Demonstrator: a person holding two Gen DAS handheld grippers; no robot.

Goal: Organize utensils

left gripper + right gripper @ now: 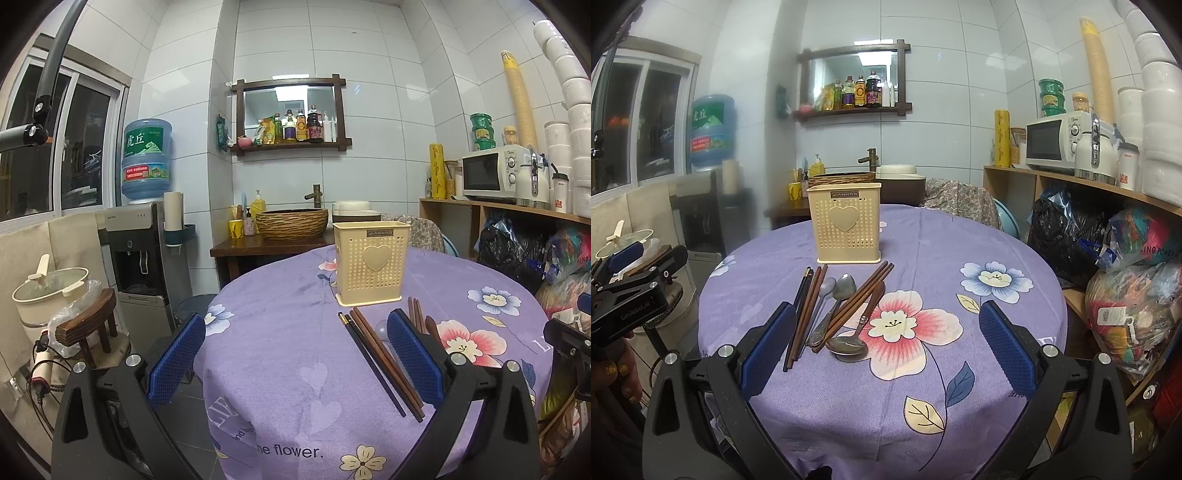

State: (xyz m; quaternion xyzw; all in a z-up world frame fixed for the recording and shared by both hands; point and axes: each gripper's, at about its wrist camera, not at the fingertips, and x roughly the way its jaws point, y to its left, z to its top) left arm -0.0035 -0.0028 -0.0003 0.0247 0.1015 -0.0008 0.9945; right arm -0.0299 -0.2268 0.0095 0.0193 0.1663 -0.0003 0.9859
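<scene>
A cream perforated utensil holder [846, 225] with a heart on its front stands upright on the purple flowered tablecloth [923, 387]; it also shows in the left wrist view as the holder [371, 262]. In front of it lie brown and dark chopsticks [803, 314], two metal spoons [834, 299] and a third spoon [849, 345]. My right gripper [888, 347] is open, hovering just short of the pile. My left gripper [295, 354] is open too, with dark chopsticks [380, 365] lying by its right finger. The left gripper [635, 284] is visible at the right wrist view's left edge.
A wooden shelf unit [1052, 181] with a microwave [1052, 142] and stuffed bags [1126, 295] stands right of the table. A water dispenser [147, 251], a pot [48, 291] and a small stool [92, 325] sit to the left. A basin stand [288, 225] is behind.
</scene>
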